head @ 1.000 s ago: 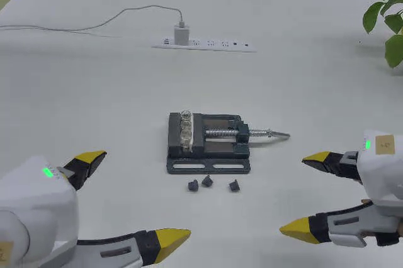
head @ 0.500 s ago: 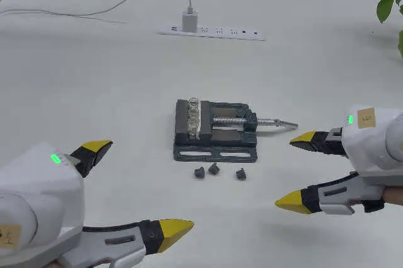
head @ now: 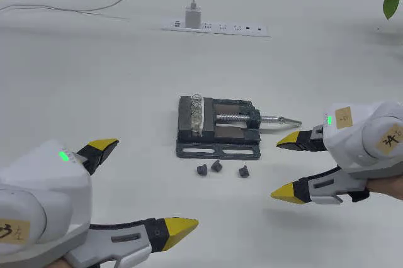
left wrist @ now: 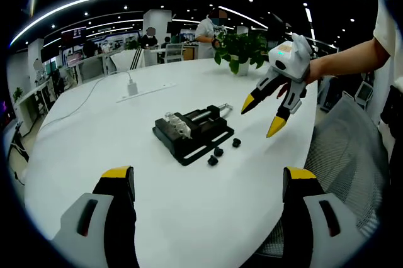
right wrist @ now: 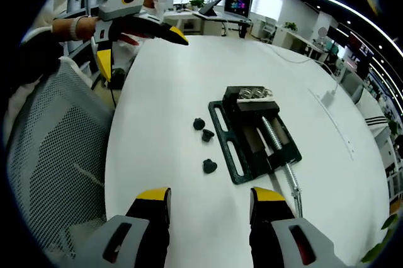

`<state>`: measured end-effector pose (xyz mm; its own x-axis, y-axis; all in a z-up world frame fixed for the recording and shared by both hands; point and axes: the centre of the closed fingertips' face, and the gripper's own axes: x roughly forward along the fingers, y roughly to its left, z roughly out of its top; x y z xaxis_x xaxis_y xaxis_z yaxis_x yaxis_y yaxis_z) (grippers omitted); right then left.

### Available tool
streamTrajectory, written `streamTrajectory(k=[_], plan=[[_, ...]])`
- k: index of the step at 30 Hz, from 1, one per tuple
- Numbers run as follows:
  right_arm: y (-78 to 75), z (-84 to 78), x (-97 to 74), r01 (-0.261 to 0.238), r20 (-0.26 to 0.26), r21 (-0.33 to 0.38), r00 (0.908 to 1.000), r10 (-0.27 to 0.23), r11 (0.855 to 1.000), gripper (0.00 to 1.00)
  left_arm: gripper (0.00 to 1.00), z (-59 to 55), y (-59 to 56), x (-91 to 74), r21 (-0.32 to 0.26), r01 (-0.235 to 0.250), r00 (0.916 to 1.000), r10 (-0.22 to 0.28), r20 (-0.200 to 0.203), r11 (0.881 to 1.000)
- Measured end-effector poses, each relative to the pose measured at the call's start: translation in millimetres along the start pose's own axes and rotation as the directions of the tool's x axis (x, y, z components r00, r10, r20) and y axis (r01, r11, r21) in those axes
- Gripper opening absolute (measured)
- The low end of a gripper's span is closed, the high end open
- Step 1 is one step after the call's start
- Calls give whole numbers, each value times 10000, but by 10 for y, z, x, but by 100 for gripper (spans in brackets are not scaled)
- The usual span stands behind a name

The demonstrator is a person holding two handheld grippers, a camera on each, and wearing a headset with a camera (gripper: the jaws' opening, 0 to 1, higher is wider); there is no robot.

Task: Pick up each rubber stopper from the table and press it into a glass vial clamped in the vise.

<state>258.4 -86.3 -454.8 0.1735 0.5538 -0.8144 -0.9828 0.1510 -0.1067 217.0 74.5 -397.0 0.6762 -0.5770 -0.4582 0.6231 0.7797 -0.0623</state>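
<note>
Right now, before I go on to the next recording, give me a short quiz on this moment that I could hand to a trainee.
1. How many rubber stoppers lie loose on the table?
2. True or false: the right claw is shut on a stopper.
3. Where do the stoppers lie relative to the vise? A) on top of it; B) on the table by its base, on the person's side; C) behind it, on the far side.

Key: 1. Three. 2. False; it is open and empty, as is the left claw. 3. B.
</note>
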Motion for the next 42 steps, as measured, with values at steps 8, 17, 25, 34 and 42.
streamTrajectory(k=[8, 17, 25, 34, 42], plan=[[-4, 58, 114, -321, -20, -526, 9995, 320, 9981, 38, 97, 3, 4, -10, -75, -24, 10000, 24, -13, 10000], [-2, 73, 213, -643, -194, -1091, 9979, 626, 9919, 30, 97, -7, 4, -11, -137, -8, 10000, 7, -45, 9999], [-2, 87, 295, -885, -278, -1485, 9960, 852, 9849, 24, 96, -17, -8, 4, -178, 33, 10000, -34, -72, 9998], [8, 73, 366, -1073, -458, -1883, 9939, 1005, 9762, 20, 96, -34, -19, 10, -246, 28, 10000, -31, -93, 9997], [12, 88, 416, -1251, -568, -2320, 9917, 1150, 9646, 16, 96, -56, -5, -1, -321, -52, 9999, 48, -118, 9995]])
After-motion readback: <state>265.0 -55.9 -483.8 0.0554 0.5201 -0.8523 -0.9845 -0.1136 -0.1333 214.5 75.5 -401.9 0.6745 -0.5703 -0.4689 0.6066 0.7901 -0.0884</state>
